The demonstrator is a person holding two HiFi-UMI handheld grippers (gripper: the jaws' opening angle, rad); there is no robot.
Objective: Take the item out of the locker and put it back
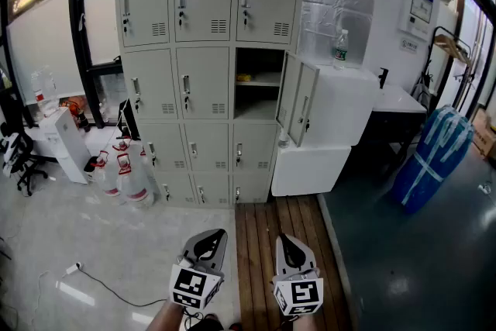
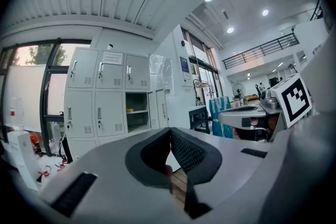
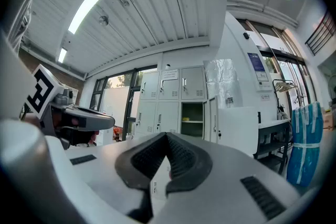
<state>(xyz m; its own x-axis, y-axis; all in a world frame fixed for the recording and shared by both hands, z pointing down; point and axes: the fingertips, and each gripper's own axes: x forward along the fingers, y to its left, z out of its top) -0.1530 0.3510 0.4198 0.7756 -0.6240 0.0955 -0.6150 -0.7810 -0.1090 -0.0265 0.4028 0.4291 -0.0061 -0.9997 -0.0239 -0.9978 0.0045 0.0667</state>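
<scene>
Both tools are closed and empty. In the left gripper view the left gripper (image 2: 169,134) has its ribbed pads pressed tip to tip with nothing between them, and the right gripper view shows the right gripper (image 3: 167,139) shut the same way. Both are held level and well short of the locker (image 1: 203,74), facing it. The head view alone shows the two grippers side by side in front of the locker, over a strip of wooden planks (image 1: 275,240) that runs out from its base. Only that view also takes in the water bottle (image 1: 339,49) on the white cabinet (image 1: 341,108) to the locker's right. Each gripper view catches the other gripper's marker cube at its edge. The item (image 1: 245,77) is a small yellow thing lying flat on the shelf inside the locker's one open compartment (image 1: 258,101), at its left side. Its long axis seems to run across the shelf, but it is too small to tell which way it points.
</scene>
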